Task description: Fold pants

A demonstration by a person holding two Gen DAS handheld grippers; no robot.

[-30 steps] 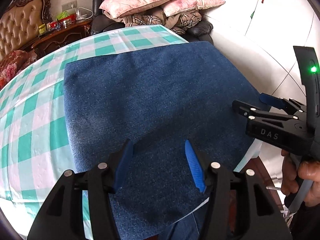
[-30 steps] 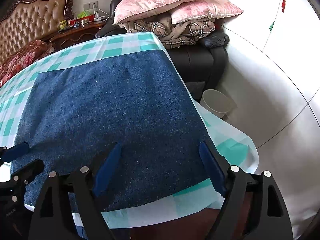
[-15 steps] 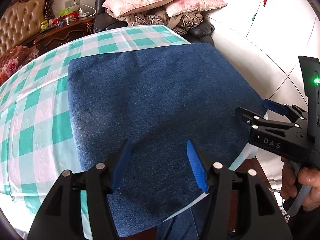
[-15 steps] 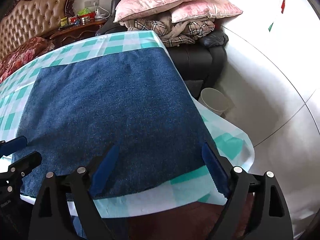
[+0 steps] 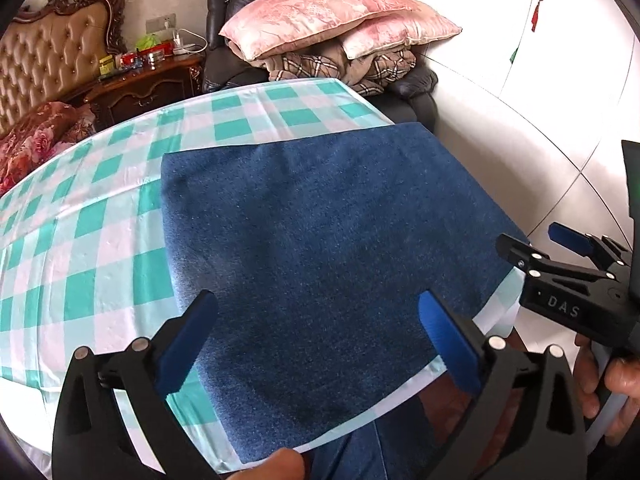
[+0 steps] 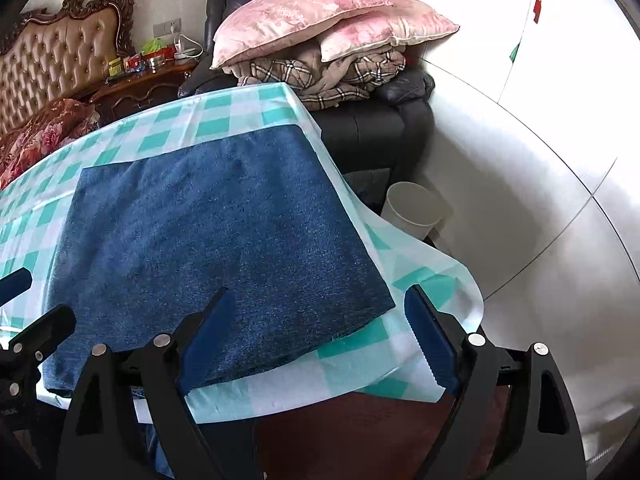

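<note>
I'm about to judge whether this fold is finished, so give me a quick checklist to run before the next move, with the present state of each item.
1. Left gripper free of cloth: ok, its jaws have just been opening and stand wide with nothing clamped.
2. Right gripper free of cloth: ok, open, pads off the denim.
3. Pants lying flat as one neat rectangle: ok, no visible bunching.
4. Pants fully on the tablecloth: not ok, denim hangs over the near edge in the left wrist view.
5. Layers underneath aligned: cannot tell, they are hidden.
</note>
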